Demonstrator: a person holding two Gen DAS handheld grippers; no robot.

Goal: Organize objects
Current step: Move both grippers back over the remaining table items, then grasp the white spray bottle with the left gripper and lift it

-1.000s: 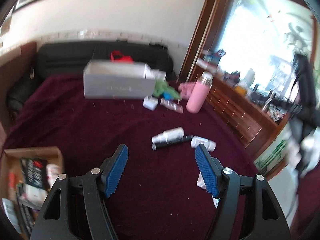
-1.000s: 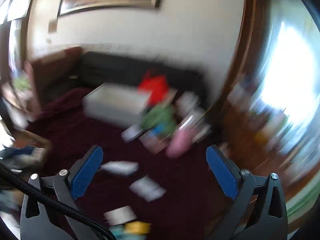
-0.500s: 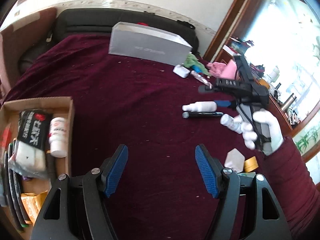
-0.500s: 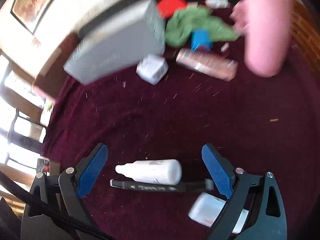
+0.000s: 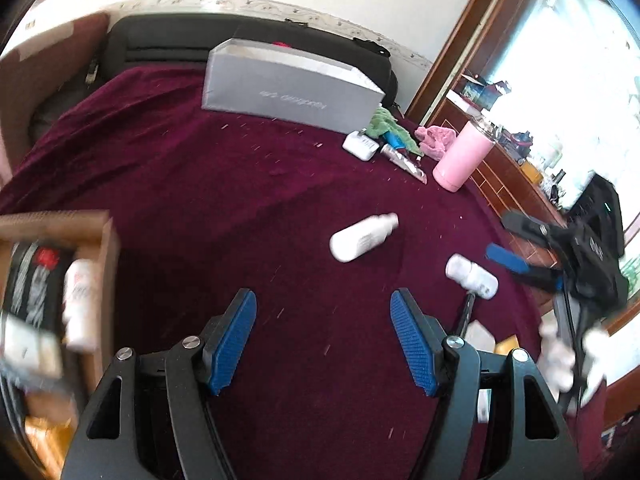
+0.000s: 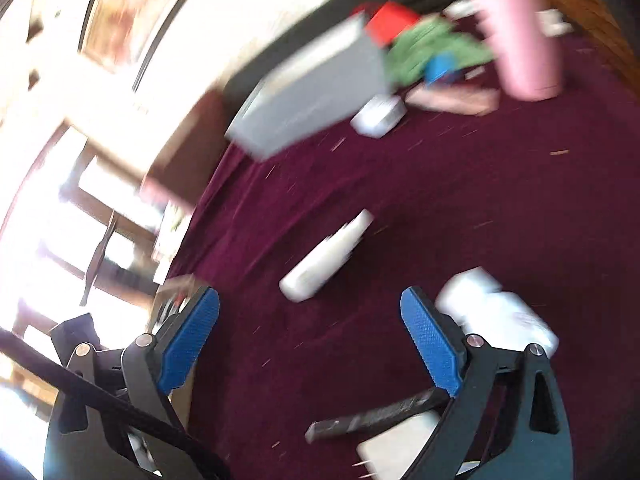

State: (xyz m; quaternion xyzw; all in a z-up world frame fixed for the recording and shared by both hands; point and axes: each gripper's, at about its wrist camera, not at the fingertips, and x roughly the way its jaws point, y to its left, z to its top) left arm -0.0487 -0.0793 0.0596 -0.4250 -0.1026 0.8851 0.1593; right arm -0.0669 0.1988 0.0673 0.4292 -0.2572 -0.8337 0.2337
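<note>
Lying sideways: white spray bottle [image 5: 362,237], capped

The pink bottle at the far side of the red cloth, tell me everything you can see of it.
The pink bottle is a tall, smooth tumbler with a matte pale pink body and a shiny metal-looking top. It stands upright, closed as far as shows, on the dark red cloth near its far right edge, just right of a pink rag and a silvery tube. Nothing grips it.

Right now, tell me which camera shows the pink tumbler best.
The left wrist view: the pink tumbler appears whole and sharp, standing upright on the maroon cloth beside a pink rag. The right wrist view shows it blurred, with its top cut off by the frame edge.
</note>
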